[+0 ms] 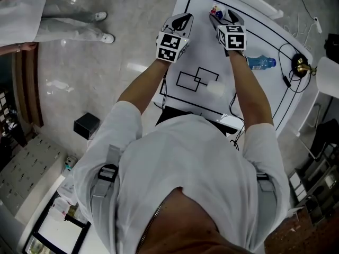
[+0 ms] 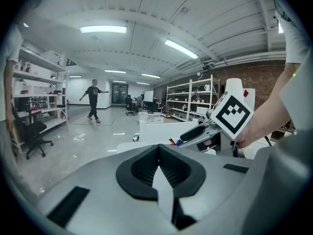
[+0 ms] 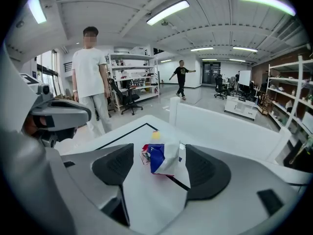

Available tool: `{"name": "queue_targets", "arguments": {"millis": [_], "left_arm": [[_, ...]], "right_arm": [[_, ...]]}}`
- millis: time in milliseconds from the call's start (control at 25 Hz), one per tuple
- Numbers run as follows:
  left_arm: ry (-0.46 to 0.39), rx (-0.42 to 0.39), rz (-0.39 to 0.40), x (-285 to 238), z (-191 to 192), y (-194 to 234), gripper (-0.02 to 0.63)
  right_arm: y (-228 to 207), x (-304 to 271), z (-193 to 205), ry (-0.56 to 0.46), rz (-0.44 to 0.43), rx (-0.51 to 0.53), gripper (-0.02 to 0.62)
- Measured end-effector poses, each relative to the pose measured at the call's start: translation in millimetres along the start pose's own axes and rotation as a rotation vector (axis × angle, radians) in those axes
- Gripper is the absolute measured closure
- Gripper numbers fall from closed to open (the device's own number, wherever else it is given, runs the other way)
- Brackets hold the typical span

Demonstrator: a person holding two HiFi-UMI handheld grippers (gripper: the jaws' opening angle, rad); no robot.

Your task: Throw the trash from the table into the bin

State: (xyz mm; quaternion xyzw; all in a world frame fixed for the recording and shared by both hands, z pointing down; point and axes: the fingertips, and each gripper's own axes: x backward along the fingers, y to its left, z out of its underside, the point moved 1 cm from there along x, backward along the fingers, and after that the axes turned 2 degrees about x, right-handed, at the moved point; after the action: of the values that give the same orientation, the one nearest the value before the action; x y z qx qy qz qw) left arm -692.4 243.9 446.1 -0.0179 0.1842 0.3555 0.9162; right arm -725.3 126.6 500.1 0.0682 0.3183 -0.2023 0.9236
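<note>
Your right claw [image 3: 161, 169] is spread wide with the crumpled wrapper [image 3: 160, 156] between its jaws, not yet touched; it lies on the black border line near the far edge of the surface [image 3: 142, 197]. It looks light, soft and crinkly (likely to skid if nudged), so close across its bunched middle. Your left claw [image 2: 159, 165] is fully closed and holds nothing.

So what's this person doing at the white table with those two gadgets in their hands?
A person is clearing trash off the table with a tool in each hand. The right tool has its jaws wide apart around a crumpled colourful wrapper on the table, not gripping it. The left tool is shut and empty. A plastic bottle lies off to the side.
</note>
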Motion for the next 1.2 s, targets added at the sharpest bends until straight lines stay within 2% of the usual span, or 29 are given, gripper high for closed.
{"name": "queue_targets", "arguments": {"millis": [200, 360, 480, 800, 920, 1200], "left_arm": [[0.003, 0.001, -0.014, 8.4, 5.1, 8.7, 0.597], [0.007, 0.005, -0.027, 14.1, 10.3, 13.2, 0.597], [0.007, 0.003, -0.026, 17.2, 11.2, 12.7, 0.597], [-0.021, -0.018, -0.001, 22.1, 1.3, -5.0, 0.597], [-0.033, -0.028, 0.012, 25.3, -4.8, -15.8, 0.597], [-0.086, -0.066, 0.066, 37.3, -28.0, -58.6, 0.597]], "right_arm": [[-3.9, -14.4, 12.8, 0.051, 0.024, 0.001, 0.288], [-4.4, -12.1, 17.2, 0.057, 0.053, 0.011, 0.352], [-2.4, -5.1, 15.2, 0.042, 0.055, -0.005, 0.364], [6.4, 46.3, -12.4, -0.095, 0.026, -0.068, 0.368], [9.3, 73.8, -23.6, -0.149, 0.023, -0.061, 0.368], [8.4, 147.5, -36.8, -0.255, 0.066, -0.074, 0.371]]}}
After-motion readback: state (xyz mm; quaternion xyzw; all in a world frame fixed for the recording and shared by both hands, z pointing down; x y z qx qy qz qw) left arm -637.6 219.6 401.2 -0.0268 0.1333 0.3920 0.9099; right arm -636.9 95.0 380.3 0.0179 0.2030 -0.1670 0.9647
